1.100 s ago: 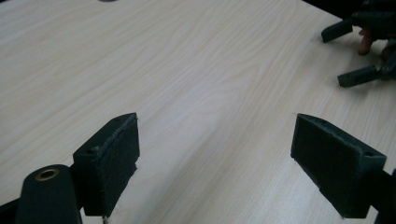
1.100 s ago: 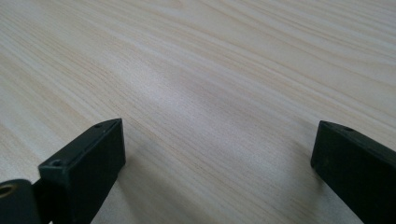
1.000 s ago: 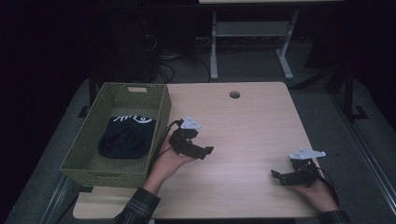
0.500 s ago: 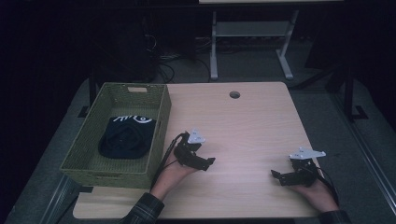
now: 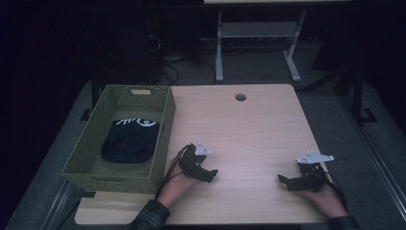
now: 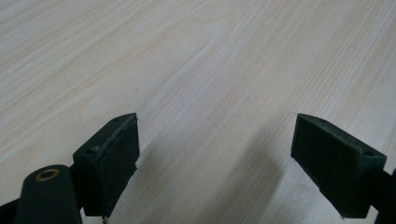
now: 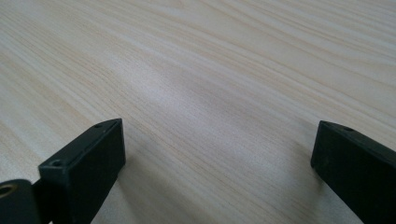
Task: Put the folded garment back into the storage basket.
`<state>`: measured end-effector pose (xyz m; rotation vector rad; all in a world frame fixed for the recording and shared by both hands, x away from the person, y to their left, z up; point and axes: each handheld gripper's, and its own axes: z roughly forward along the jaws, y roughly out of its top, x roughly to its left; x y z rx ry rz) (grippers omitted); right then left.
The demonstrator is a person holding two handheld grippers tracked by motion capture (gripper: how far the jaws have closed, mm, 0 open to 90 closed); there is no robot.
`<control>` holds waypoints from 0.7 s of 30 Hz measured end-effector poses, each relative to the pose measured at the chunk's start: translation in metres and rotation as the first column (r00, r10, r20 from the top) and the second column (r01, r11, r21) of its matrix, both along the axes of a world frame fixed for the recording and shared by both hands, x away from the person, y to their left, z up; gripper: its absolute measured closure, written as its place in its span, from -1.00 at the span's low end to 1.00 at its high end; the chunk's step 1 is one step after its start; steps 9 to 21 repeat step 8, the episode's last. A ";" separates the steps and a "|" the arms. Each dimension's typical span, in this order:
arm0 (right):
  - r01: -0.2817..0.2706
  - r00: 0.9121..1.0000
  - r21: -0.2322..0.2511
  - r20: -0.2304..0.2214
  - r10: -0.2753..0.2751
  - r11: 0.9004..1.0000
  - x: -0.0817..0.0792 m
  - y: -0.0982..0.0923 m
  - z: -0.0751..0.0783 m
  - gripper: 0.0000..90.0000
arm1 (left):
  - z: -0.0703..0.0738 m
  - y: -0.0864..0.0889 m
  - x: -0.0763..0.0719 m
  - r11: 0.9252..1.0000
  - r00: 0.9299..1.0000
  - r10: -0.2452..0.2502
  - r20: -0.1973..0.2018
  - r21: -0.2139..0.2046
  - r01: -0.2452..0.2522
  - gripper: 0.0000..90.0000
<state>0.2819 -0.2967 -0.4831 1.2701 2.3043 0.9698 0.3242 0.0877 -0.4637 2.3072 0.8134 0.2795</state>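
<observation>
Since a second ago my left gripper [image 5: 207, 174] has pulled back from beside the basket [image 5: 162, 143] toward the near edge of the counter [image 5: 258, 129], and it now sits low over the wood with my hand [image 5: 174, 184] behind it. My right gripper [image 5: 285, 181] has not shifted; it rests near the front right corner of the counter, held from below by my other hand [image 5: 328, 197].

The dark cloth [image 5: 129, 140], a black bundle with a white printed pattern at its far end, lies inside the green woven basket at the left side of the counter. It is on the basket floor, closer to the right wall, and neither gripper touches it.

In the left gripper view the two black fingers [image 6: 112, 154] stand wide apart with nothing between them, only pale wood grain. The right gripper view shows the same: fingers [image 7: 88, 158] spread, released, bare counter in the gap.

I read the left gripper's retreat as the close of a drop-off. With the cloth settled in the basket and both sets of fingers empty and away from it, the work looks finished, or at least this item does. The counter top carries nothing else apart from a round cable hole [image 5: 240, 97] near the far edge. Beyond it, the legs of a stand [image 5: 219, 48] show in the dark.
</observation>
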 end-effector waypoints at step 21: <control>-0.003 1.000 -0.001 0.000 0.003 1.000 0.000 0.000 0.000 -0.94 | -0.005 0.000 0.000 1.000 1.000 -0.003 -0.016 0.015 0.003 -0.71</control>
